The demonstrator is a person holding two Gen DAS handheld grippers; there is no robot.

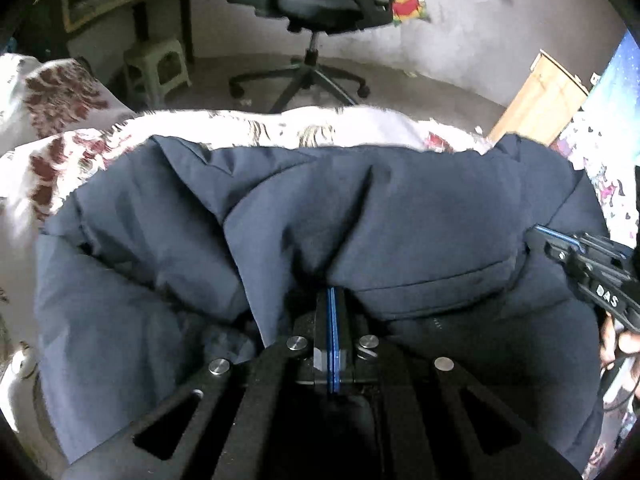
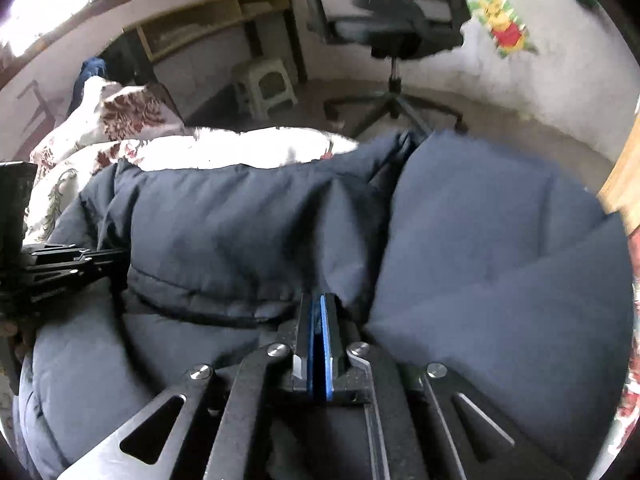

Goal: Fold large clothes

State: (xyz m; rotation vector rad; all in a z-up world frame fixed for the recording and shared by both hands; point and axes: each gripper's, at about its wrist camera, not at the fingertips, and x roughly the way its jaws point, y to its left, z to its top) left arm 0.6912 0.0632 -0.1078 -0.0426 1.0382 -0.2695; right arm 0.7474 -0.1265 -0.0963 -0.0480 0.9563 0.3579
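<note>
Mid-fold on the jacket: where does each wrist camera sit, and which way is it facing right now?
Left wrist: on the left gripper, looking down along its fingers at the navy jacket; right gripper and a hand show at right.
Right wrist: on the right gripper, facing the same jacket; left gripper shows at left.
Shared: jacket, floral bedding, office chair, stool.

Daylight, probably from the window (image 2: 60, 0) at upper left in the right view; it's blown out. Bedspread (image 1: 248, 124) glares white along its far edge. Jacket (image 1: 360, 208) reads dim with soft fold shadows. Motion blur on chair (image 2: 400, 20). Heavy fisheye bending, black vignette corners.
</note>
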